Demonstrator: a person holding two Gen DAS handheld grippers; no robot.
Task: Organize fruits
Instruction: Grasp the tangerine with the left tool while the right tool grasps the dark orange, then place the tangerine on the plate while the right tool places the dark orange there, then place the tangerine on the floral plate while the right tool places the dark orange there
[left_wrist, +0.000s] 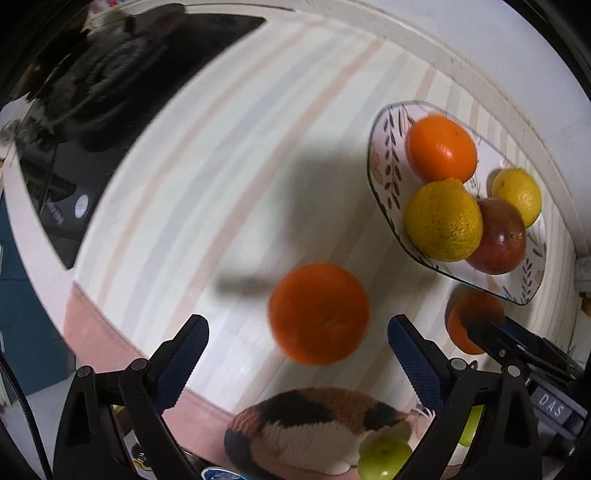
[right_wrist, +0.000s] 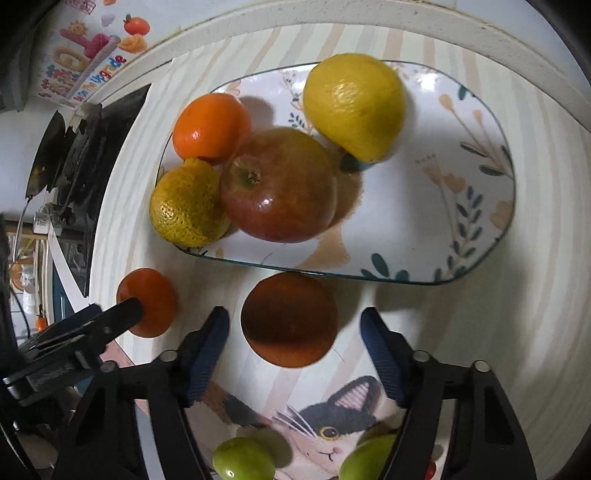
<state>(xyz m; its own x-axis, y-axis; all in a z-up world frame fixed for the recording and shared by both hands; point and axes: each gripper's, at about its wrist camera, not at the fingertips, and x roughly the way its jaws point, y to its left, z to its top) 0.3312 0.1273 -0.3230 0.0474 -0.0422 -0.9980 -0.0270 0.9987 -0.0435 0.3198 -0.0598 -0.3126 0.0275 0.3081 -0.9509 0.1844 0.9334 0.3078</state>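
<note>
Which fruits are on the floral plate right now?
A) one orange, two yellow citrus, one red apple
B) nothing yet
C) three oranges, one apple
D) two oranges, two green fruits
A: the right wrist view shows the plate holding one orange, a lemon, a speckled yellow citrus and a red apple.

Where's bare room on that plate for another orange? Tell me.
The plate's right half is bare, bordered by the lemon, the apple and the flowered rim. Its left end is crowded: the tangerine, the speckled yellow citrus and the apple touch. The orange between the open right tool's fingers lies just outside the near rim.
</note>
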